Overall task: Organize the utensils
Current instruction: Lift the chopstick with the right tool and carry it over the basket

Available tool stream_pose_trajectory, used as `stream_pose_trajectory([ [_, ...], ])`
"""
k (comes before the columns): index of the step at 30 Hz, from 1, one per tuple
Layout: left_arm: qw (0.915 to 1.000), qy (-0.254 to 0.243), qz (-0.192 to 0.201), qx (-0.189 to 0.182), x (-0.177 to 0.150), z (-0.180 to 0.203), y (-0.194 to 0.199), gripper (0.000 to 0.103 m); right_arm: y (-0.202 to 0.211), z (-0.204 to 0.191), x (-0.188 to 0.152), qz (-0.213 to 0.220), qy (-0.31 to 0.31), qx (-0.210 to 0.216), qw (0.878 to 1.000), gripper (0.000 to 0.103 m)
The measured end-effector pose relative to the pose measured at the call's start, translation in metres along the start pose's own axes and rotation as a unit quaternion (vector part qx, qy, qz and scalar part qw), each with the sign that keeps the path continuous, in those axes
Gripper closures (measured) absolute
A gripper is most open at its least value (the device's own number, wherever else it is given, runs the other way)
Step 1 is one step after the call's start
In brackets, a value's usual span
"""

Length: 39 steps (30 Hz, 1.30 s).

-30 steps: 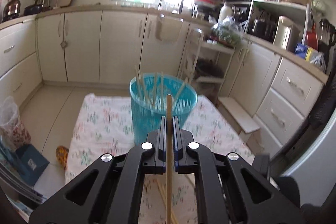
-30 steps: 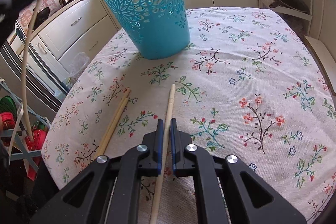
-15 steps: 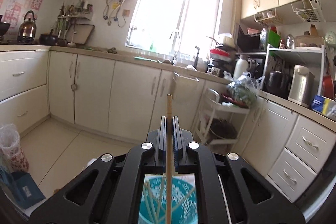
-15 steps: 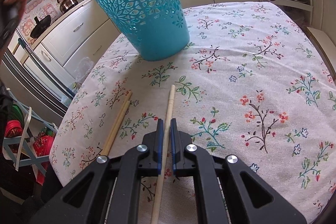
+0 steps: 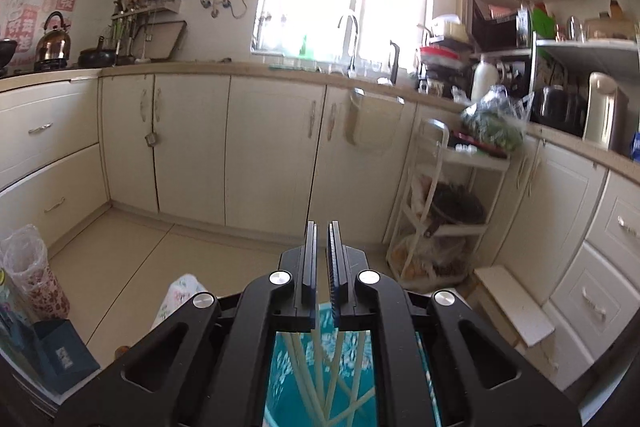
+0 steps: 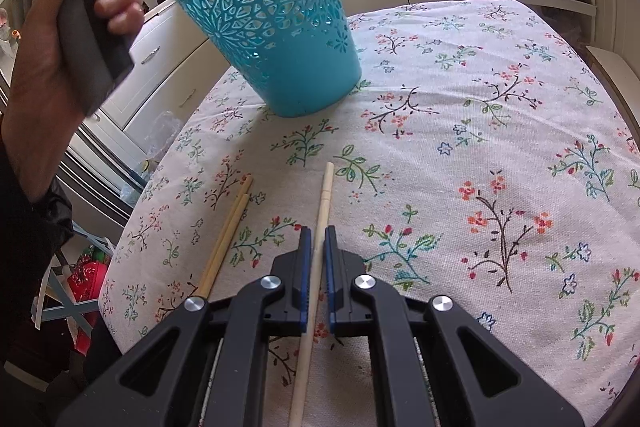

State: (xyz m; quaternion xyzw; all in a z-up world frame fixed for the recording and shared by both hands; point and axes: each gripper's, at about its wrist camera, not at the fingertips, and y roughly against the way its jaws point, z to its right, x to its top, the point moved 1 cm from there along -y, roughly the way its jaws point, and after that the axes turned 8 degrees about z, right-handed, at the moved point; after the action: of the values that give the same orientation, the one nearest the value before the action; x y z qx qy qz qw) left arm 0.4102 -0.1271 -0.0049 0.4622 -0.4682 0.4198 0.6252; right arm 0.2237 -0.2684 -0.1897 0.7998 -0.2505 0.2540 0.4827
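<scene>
A flowered cloth covers the desk (image 6: 500,115) in a cream-cupboard kitchen. One teal basket (image 6: 276,27) stands near its far edge, chopsticks inside. Three chopsticks lie near the front edge: two tan (image 6: 228,231), one pale chopstick (image 6: 322,203) pinched by the right hand-held gripper (image 6: 315,241). The left hand-held gripper (image 5: 322,247), nearly pressed together, holds nothing above the basket.
</scene>
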Motion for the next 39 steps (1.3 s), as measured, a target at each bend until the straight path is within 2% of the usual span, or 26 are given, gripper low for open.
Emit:
stream_pose_trajectory([
  [3,0.9998,-0.006,-0.021,-0.003,-0.014,-0.006,0.014,0.096,0.0,-0.001,0.0,0.0,0.001,-0.001,1.0,0.097],
  [5,0.9998,0.0,-0.021,0.005,-0.019,-0.017,0.032,0.083,0.001,-0.001,0.0,0.001,0.001,0.0,1.0,0.095],
  [7,0.9995,0.014,-0.014,0.023,-0.028,-0.035,0.059,0.054,0.001,-0.002,0.0,0.001,0.003,-0.001,1.0,0.095],
  [9,0.9985,0.032,-0.016,0.041,-0.041,-0.056,0.081,0.046,0.001,-0.005,-0.001,0.002,0.008,-0.006,1.0,0.095],
  [12,0.9944,0.053,-0.067,0.063,-0.078,-0.087,0.098,0.038,0.0,-0.01,-0.001,0.004,0.02,-0.012,1.0,0.091],
  [15,0.9853,0.075,-0.134,0.076,-0.121,-0.111,0.101,0.035,0.001,-0.015,-0.001,0.008,0.035,-0.023,0.999,0.083],
  [17,0.9787,0.086,-0.168,0.08,-0.145,-0.119,0.104,0.032,0.002,-0.017,0.0,0.015,0.043,-0.041,0.998,0.065],
  [18,0.9769,0.088,-0.177,0.08,-0.153,-0.12,0.105,0.029,0.002,-0.017,0.0,0.018,0.046,-0.049,0.998,0.064],
  [22,0.9739,0.083,-0.196,0.079,-0.173,-0.116,0.107,0.016,-0.002,-0.021,0.001,0.014,0.062,-0.071,0.995,0.064],
  [24,0.9713,0.066,-0.215,0.078,-0.181,-0.109,0.103,0.014,-0.006,-0.029,0.001,0.009,0.087,-0.093,0.992,0.064],
  [27,0.9722,0.045,-0.217,0.076,-0.179,-0.099,0.1,0.01,-0.012,-0.041,-0.001,0.0,0.132,-0.129,0.983,0.064],
  [28,0.9719,0.04,-0.219,0.077,-0.179,-0.097,0.099,0.008,-0.015,-0.044,-0.001,-0.003,0.142,-0.135,0.981,0.068],
  [31,0.9709,0.032,-0.224,0.077,-0.178,-0.094,0.097,0.008,-0.015,-0.04,0.0,-0.007,0.141,-0.13,0.981,0.094],
  [32,0.97,0.033,-0.228,0.077,-0.179,-0.094,0.096,0.008,-0.015,-0.037,0.001,-0.008,0.135,-0.127,0.983,0.096],
  [35,0.9673,0.038,-0.238,0.08,-0.181,-0.096,0.094,0.008,-0.014,-0.023,0.008,-0.006,0.079,-0.108,0.991,0.096],
  [37,0.9669,0.04,-0.239,0.08,-0.182,-0.097,0.094,0.008,-0.013,-0.017,0.01,-0.006,0.066,-0.111,0.992,0.096],
  [39,0.9662,0.039,-0.242,0.08,-0.182,-0.096,0.093,0.008,-0.015,-0.021,0.01,-0.012,0.079,-0.105,0.991,0.088],
])
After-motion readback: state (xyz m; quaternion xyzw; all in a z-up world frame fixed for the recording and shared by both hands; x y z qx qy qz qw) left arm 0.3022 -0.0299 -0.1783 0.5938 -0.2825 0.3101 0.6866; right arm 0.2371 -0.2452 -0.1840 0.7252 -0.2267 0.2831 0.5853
